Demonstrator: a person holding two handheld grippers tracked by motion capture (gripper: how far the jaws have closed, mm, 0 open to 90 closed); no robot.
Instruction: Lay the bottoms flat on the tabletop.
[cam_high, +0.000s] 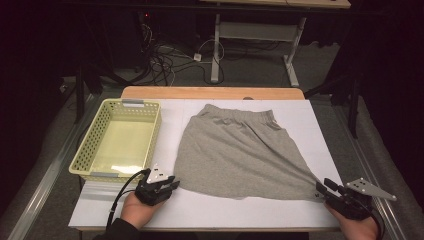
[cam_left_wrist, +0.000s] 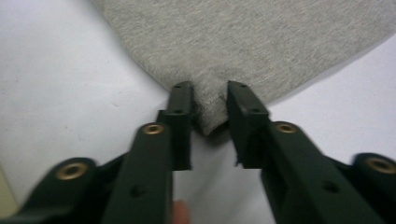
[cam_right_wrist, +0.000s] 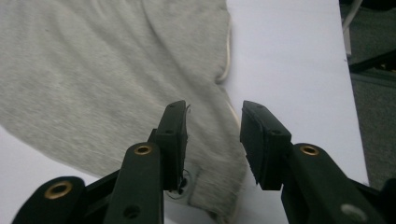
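Note:
A grey garment (cam_high: 240, 150) with an elastic waistband lies flat on the white table (cam_high: 225, 210), waistband at the far side. My left gripper (cam_high: 173, 184) sits at its near left corner. In the left gripper view that corner (cam_left_wrist: 210, 119) lies bunched between the jaws of the left gripper (cam_left_wrist: 210, 100), which stand a little apart. My right gripper (cam_high: 322, 188) sits at the near right corner. The right gripper view has the right gripper (cam_right_wrist: 212, 116) open, its jaws apart over the hem corner (cam_right_wrist: 219, 186) without pressing it.
An empty pale yellow basket (cam_high: 82, 150) stands on the table to the left of the garment. The table's near edge runs just under both hands. Beyond the far edge lie cables (cam_high: 165, 60) and desk legs (cam_high: 216, 50) on the floor.

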